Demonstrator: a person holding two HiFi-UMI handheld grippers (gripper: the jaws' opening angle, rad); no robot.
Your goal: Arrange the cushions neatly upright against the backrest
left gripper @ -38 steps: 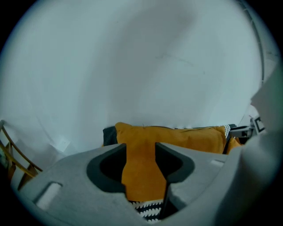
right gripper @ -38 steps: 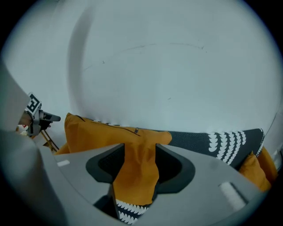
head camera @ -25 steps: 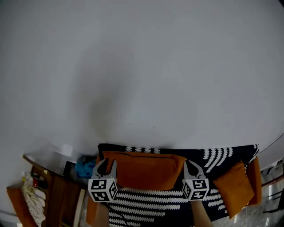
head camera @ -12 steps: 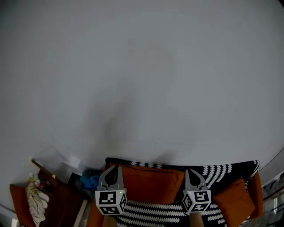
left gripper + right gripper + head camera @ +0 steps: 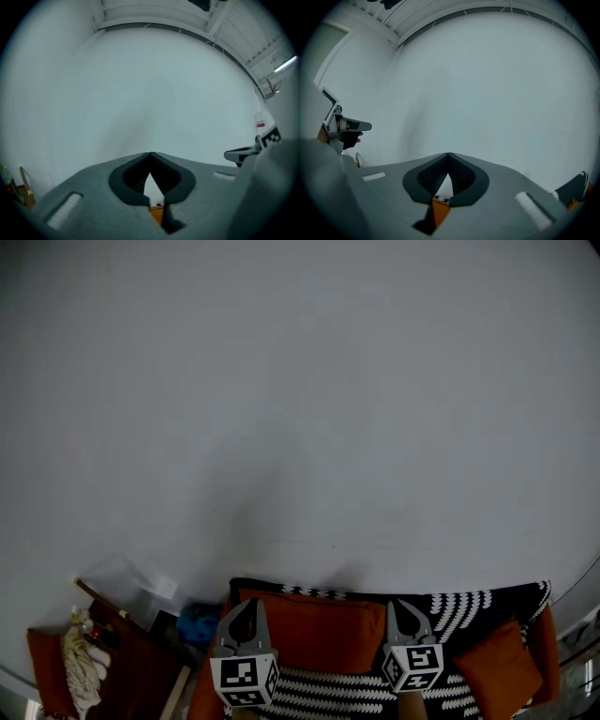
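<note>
Orange rectangular fabric cushion [image 5: 319, 634] stands upright along the backrest of the sofa with the black-and-white patterned cover [image 5: 469, 601]. Its long top edge runs just below the top edge of the backrest.

Left claw [image 5: 251, 604] sits over the cushion's upper left corner. Right claw [image 5: 401, 606] sits over its upper right corner. Both claws are pressed together, tips meeting. Each gripper view shows only a sliver of orange through the gap lower down the jaws, not between the tips.

Plain white wall [image 5: 300, 409] fills the open room above and behind the sofa.

A smaller orange square cushion [image 5: 495, 664] sits tilted at the sofa's right end, apart from the long one. At the left, a dark wooden side desk [image 5: 141, 662] carries small items. A blue object [image 5: 199, 624] lies between it and the sofa.
</note>
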